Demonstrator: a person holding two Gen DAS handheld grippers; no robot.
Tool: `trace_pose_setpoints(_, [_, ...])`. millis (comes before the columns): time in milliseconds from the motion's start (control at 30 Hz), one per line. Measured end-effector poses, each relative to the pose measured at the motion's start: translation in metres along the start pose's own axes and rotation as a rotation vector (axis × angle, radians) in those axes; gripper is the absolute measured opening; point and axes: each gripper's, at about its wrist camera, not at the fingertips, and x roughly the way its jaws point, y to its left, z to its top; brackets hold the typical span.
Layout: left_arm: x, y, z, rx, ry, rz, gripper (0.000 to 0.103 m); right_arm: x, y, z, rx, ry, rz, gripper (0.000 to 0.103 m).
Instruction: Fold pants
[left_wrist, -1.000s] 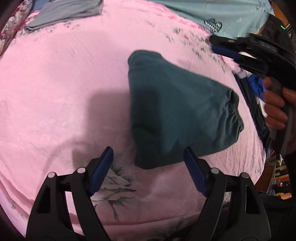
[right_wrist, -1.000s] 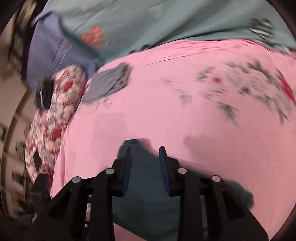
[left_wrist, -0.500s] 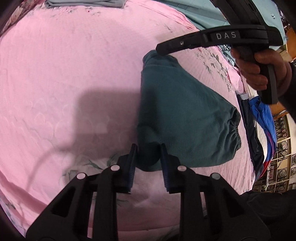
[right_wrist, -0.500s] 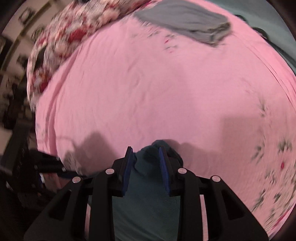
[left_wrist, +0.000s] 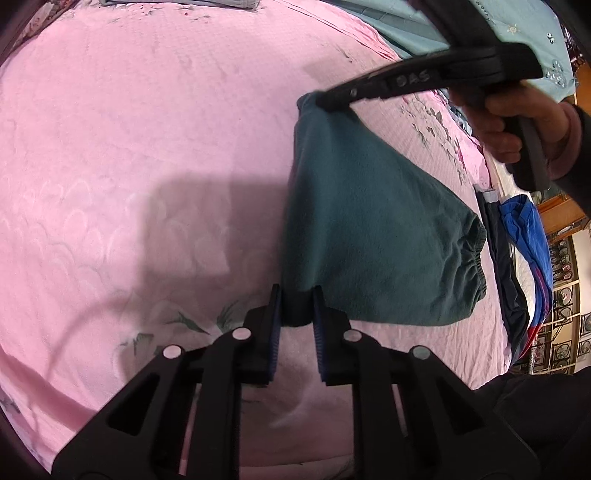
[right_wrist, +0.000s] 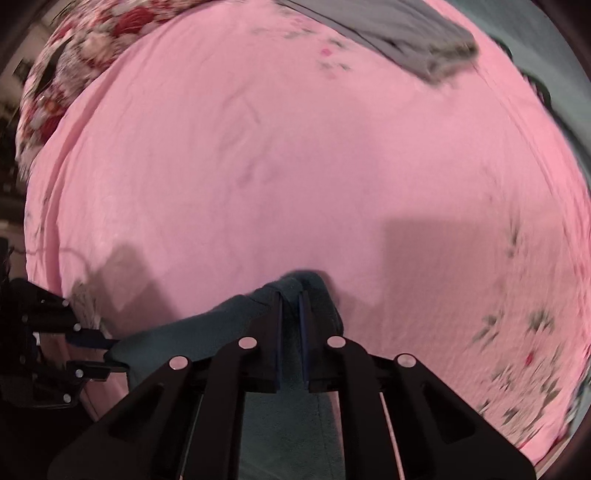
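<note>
Dark teal folded pants (left_wrist: 369, 229) lie on the pink bedsheet (left_wrist: 147, 147). In the left wrist view my left gripper (left_wrist: 297, 314) is at their near corner; its jaws are closing, and the pads press on the fabric between them. My right gripper (left_wrist: 325, 103), held by a hand, bites the far corner of the same left edge. The right wrist view shows the right gripper (right_wrist: 291, 299) shut on a raised bunch of the pants (right_wrist: 177, 336), pointing straight down. At that view's lower left is the left gripper (right_wrist: 107, 354).
A folded grey garment (right_wrist: 417, 37) lies at the far end of the bed. A light teal blanket (left_wrist: 517, 22) covers the far right. Dark and blue clothes (left_wrist: 524, 236) hang off the bed's right edge. A red floral cushion (right_wrist: 74, 55) lies by the sheet's edge.
My left gripper went from wide open to pinching the pants' near corner. The right gripper swung in over the far corner, turned downward and shut on it, lifting that corner slightly.
</note>
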Motion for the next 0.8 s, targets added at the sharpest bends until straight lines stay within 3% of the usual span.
trace_pose_setpoints(233, [-0.002,0.002,0.001,-0.016,0.007,-0.008,0.015,-0.036,-0.042,0.003,0.265,-0.151,0.208,0.010])
trace_pose_setpoints(333, [-0.002,0.003,0.002,-0.015,0.013,-0.010,0.015,-0.037,-0.043,0.010,0.236,-0.128,0.186,0.010])
trace_pose_setpoints(400, [-0.002,0.003,0.001,-0.015,0.017,-0.012,0.015,-0.019,-0.034,0.009,0.206,-0.057,0.189,0.014])
trace_pose_setpoints(433, [-0.002,0.003,0.002,-0.015,0.018,-0.012,0.015,-0.010,-0.034,0.004,0.197,-0.027,0.182,0.030])
trace_pose_setpoints(500, [-0.002,0.004,0.002,-0.013,0.019,-0.012,0.015,0.008,-0.026,0.002,0.165,0.014,0.144,0.034])
trace_pose_setpoints(567, [-0.002,0.004,0.002,-0.013,0.020,-0.011,0.015,0.012,-0.018,0.000,0.125,-0.009,0.136,0.016])
trace_pose_setpoints(633, [-0.002,0.004,0.002,-0.013,0.020,-0.011,0.015,0.011,-0.010,0.000,0.098,-0.037,0.085,0.012])
trace_pose_setpoints(667, [-0.002,0.004,0.002,-0.013,0.021,-0.010,0.015,0.010,-0.011,0.001,0.104,-0.047,0.062,0.000])
trace_pose_setpoints(767, [-0.002,0.003,0.002,-0.011,0.023,-0.011,0.015,0.012,-0.026,0.005,0.152,-0.082,-0.087,0.000])
trace_pose_setpoints(800, [-0.002,0.003,0.002,-0.009,0.024,-0.010,0.015,0.011,-0.034,0.002,0.199,-0.094,-0.062,0.000])
